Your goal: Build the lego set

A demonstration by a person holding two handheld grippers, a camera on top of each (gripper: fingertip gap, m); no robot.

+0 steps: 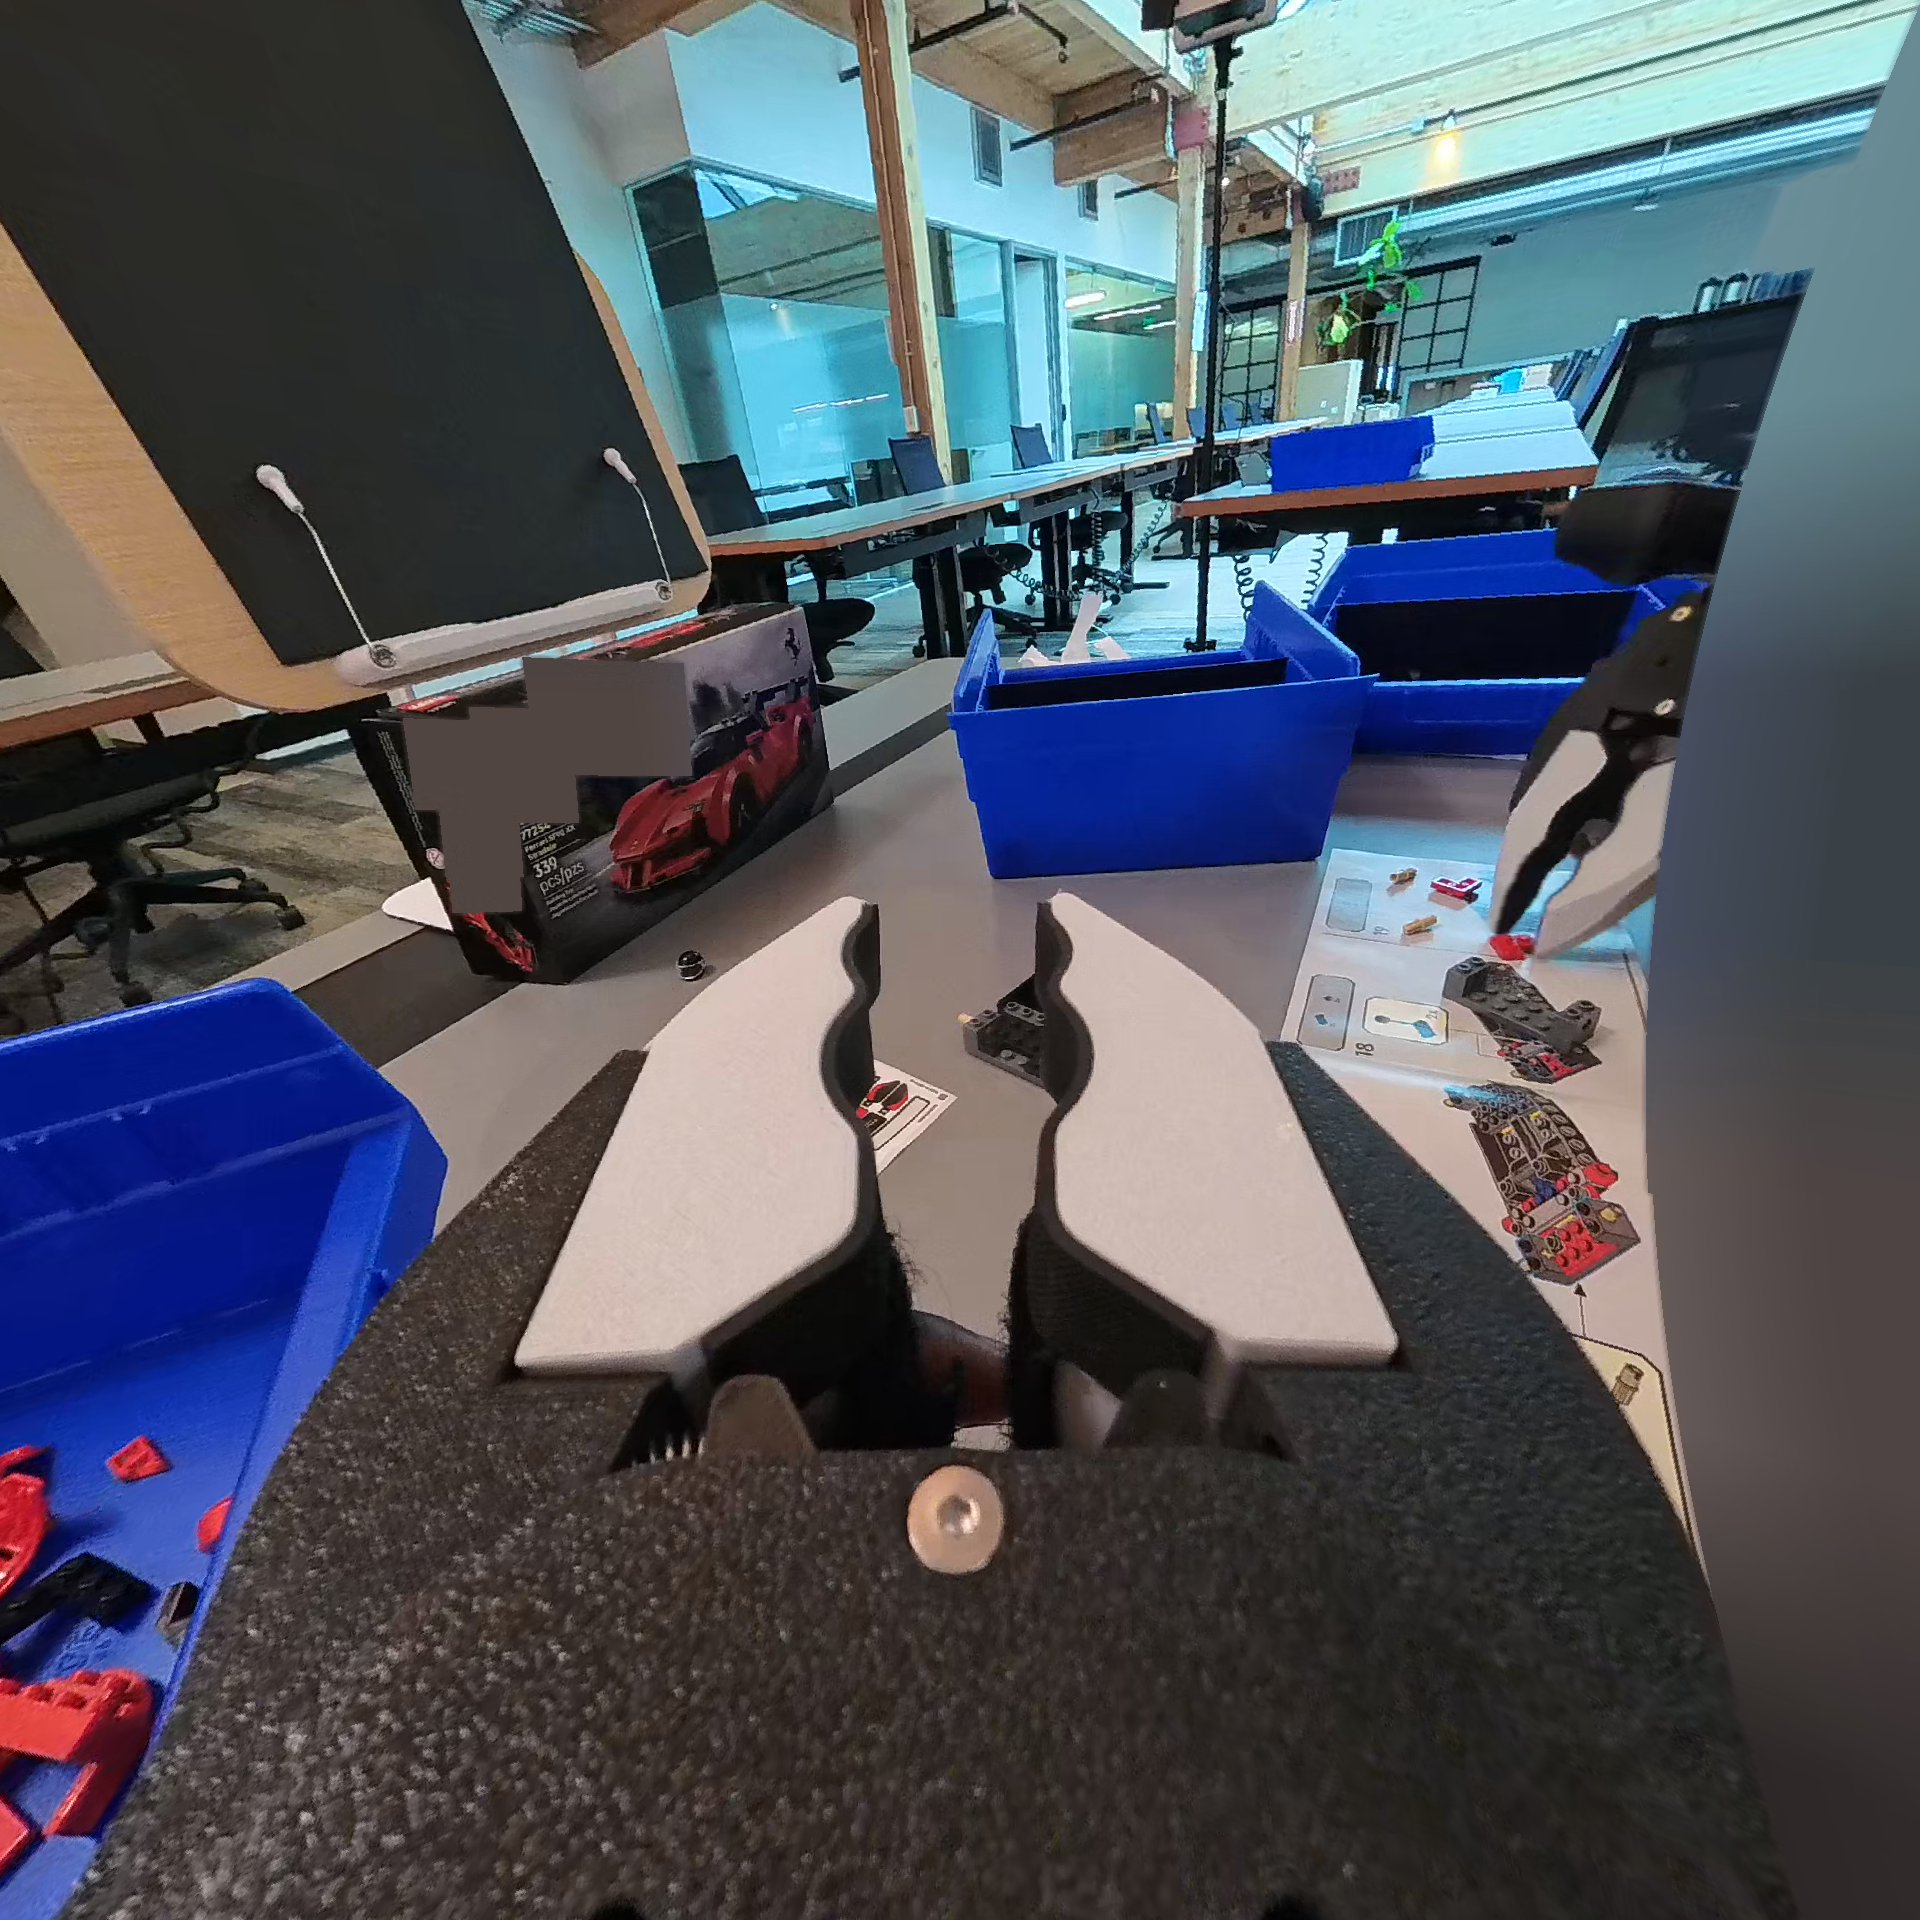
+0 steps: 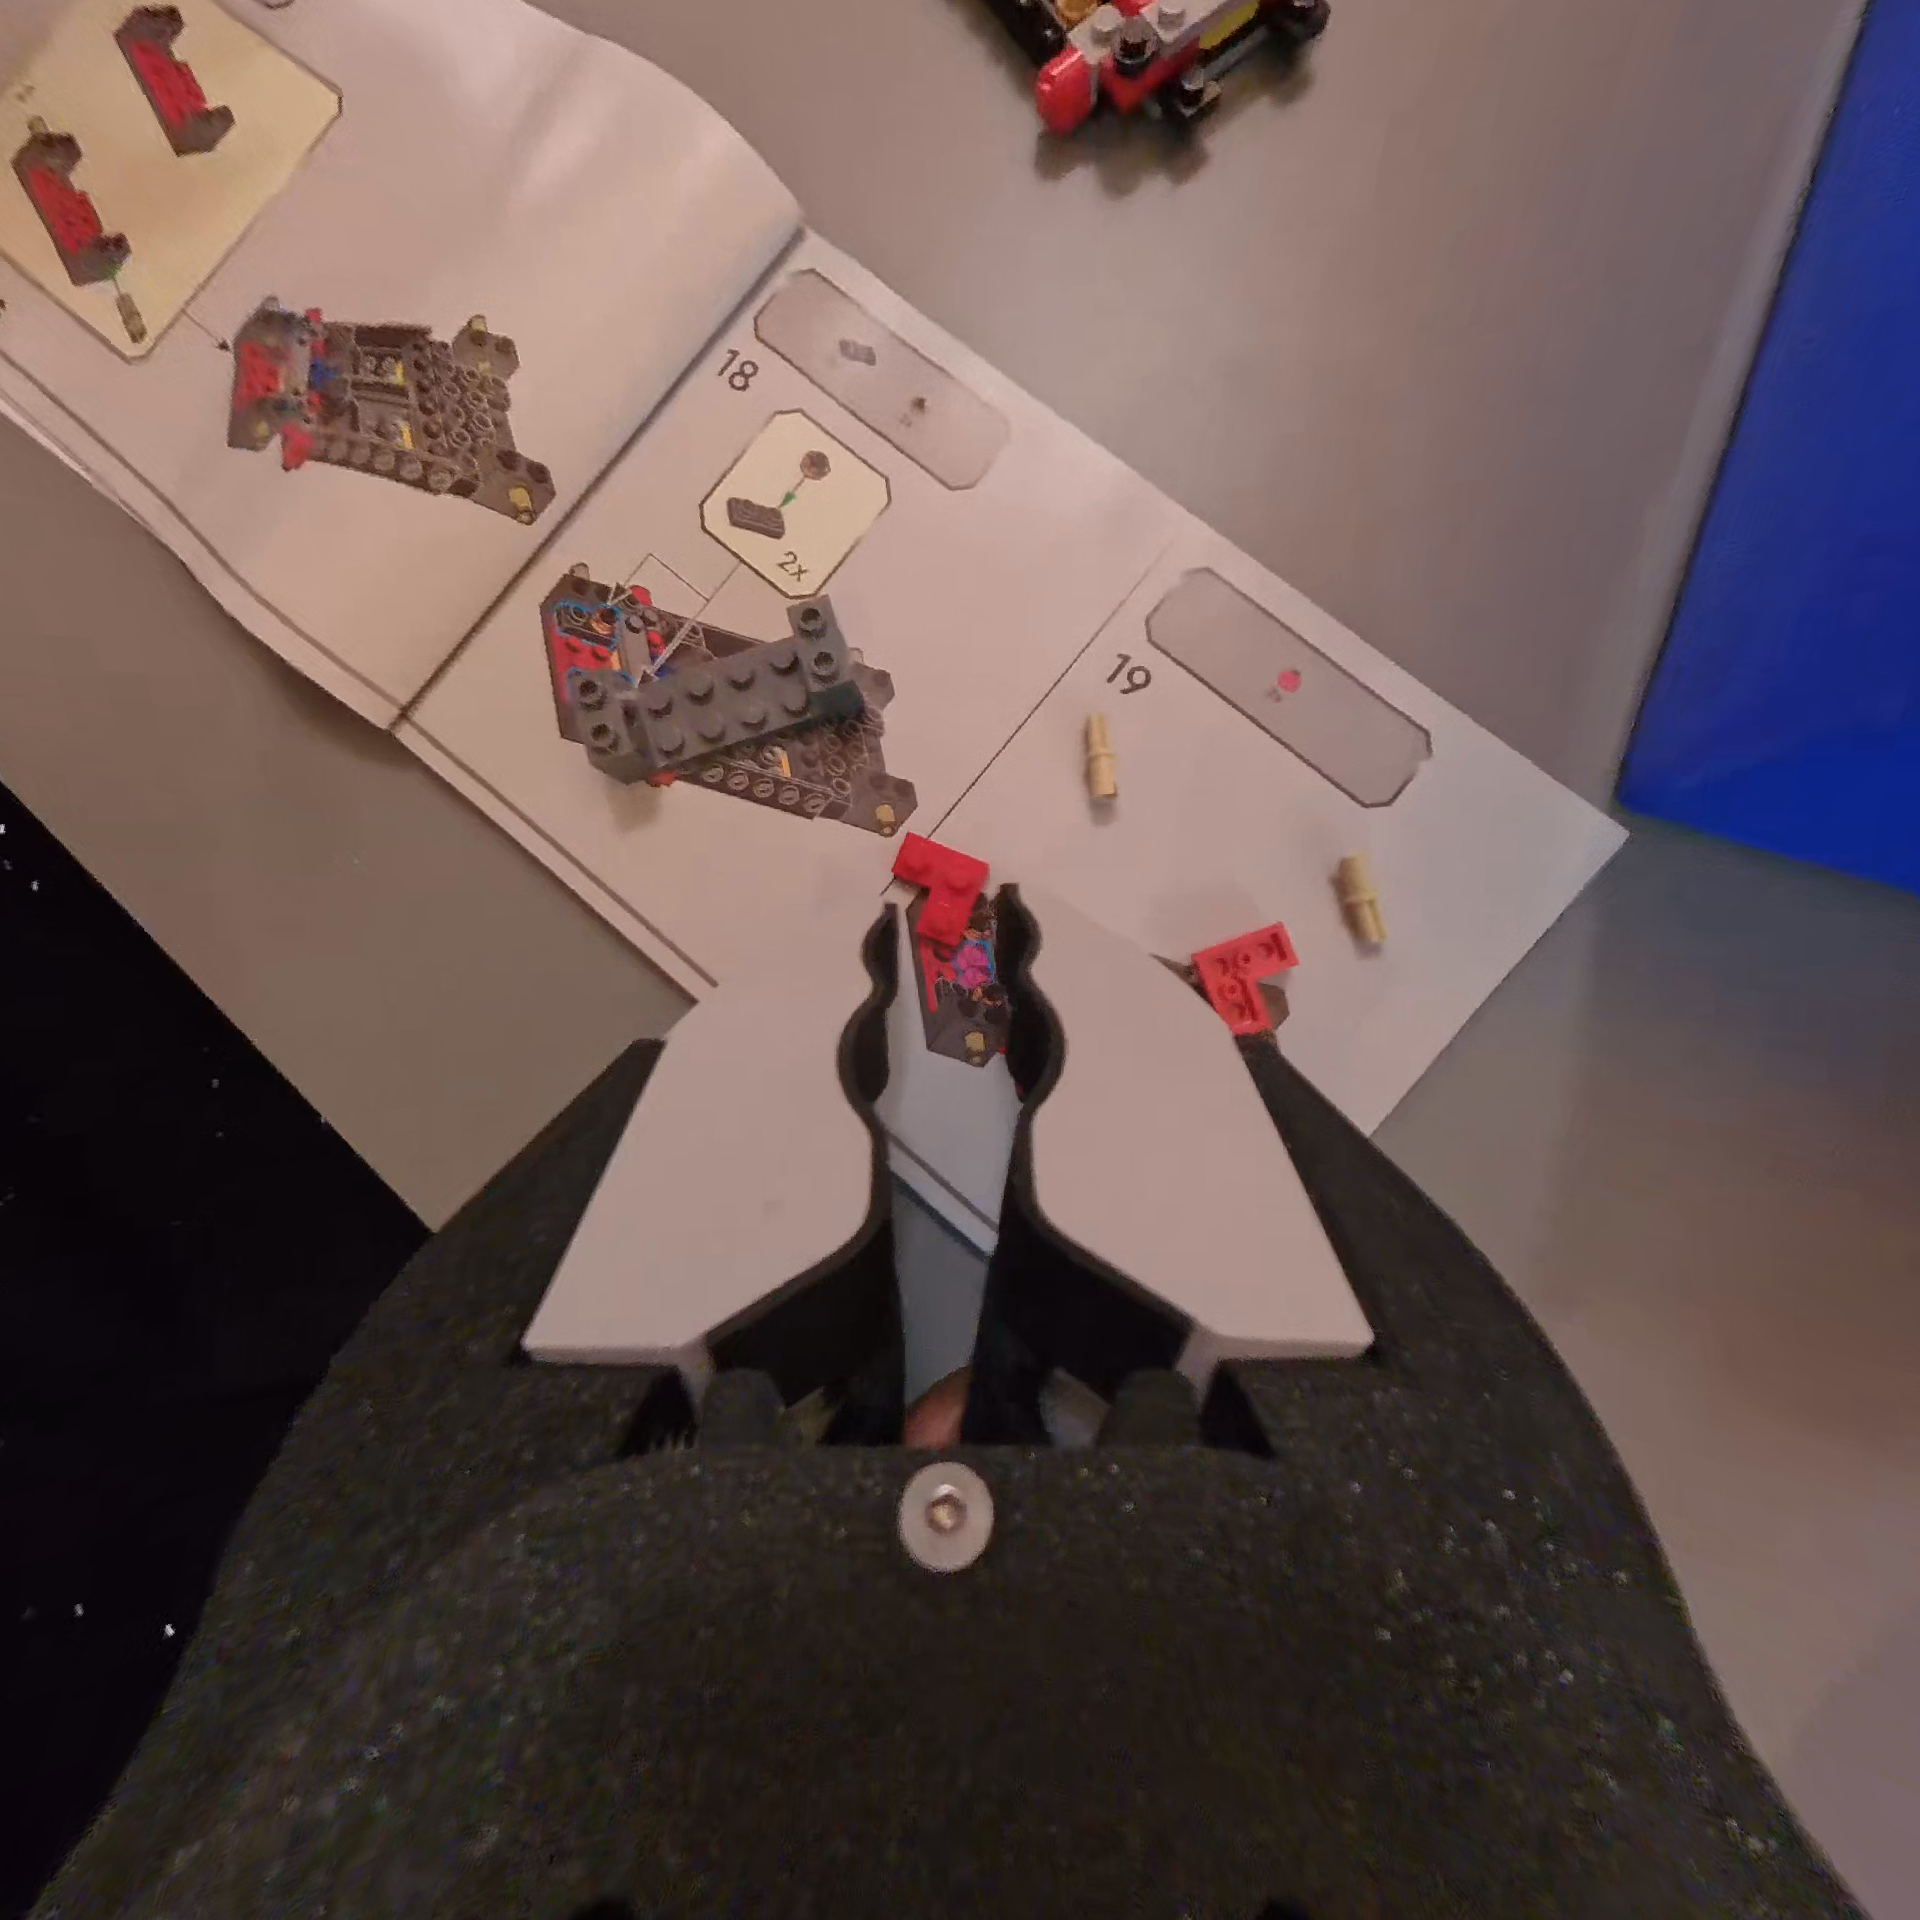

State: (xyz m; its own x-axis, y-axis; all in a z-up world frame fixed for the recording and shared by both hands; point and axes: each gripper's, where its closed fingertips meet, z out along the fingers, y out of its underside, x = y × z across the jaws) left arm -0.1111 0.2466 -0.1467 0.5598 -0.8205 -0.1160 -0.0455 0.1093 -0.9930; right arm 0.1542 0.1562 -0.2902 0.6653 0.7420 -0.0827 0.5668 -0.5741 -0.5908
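My right gripper (image 2: pixel 948 909) is open, low over the open instruction booklet (image 2: pixel 1039 582). Its tips flank the near end of a red L-shaped plate (image 2: pixel 940 878); I cannot tell if they touch it. A second red L-plate (image 2: pixel 1242 971) lies underside up to the right, beside two tan pins (image 2: pixel 1101 758) (image 2: pixel 1361 899). A dark grey brick assembly (image 2: pixel 717 696) rests on the page. My left gripper (image 1: pixel 958 935) is open and empty above the table, with a small dark grey assembly (image 1: pixel 1013 1029) beyond its tips. The right gripper (image 1: pixel 1527 914) and the red plate (image 1: pixel 1512 943) also show there.
A partly built car (image 2: pixel 1174 52) sits beyond the booklet. Blue bins stand at the right (image 2: pixel 1787 416), centre back (image 1: pixel 1143 769) and near left (image 1: pixel 156 1195), the last holding red and black pieces. The set's box (image 1: pixel 623 790), a sticker sheet (image 1: pixel 904 1107) and a tilted board (image 1: pixel 312 312) are left. My hands' fingertips stand some 30 centimeters from each other. Both grippers' tips are roughly 20 centimeters from the small dark grey assembly (image 1: pixel 1013 1029).
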